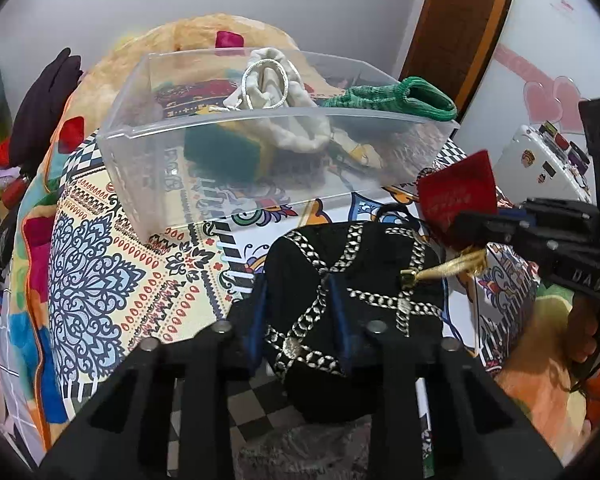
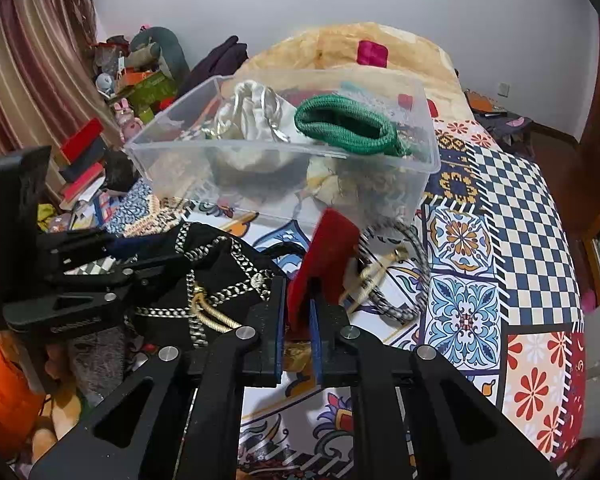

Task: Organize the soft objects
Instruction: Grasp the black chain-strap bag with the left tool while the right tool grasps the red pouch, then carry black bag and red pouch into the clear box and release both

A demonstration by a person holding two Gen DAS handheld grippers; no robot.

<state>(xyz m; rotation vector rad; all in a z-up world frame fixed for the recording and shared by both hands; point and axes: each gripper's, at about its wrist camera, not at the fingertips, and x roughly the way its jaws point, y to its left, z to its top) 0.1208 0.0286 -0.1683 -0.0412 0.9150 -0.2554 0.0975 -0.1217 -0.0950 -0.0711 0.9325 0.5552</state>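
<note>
My left gripper (image 1: pixel 300 320) is shut on a black pouch (image 1: pixel 364 276) with silver chain trim, held low over the bed; it also shows in the right wrist view (image 2: pixel 224 276). My right gripper (image 2: pixel 298 316) is shut on a red velvet pouch (image 2: pixel 324 256) with a gold tassel (image 2: pixel 376 276); the pouch shows in the left wrist view (image 1: pixel 456 196) too. A clear plastic bin (image 1: pixel 236 176) stands behind them, holding a cream drawstring bag (image 1: pixel 276 96), a green knitted piece (image 1: pixel 396 98) and a green sponge (image 1: pixel 224 152).
The patterned bedsheet (image 2: pixel 496 248) covers the bed. A grey cord loop (image 2: pixel 404 304) lies on it by the red pouch. An orange blanket (image 2: pixel 340 48) is heaped behind the bin. Clutter of boxes and books (image 2: pixel 88 172) lies left of the bed.
</note>
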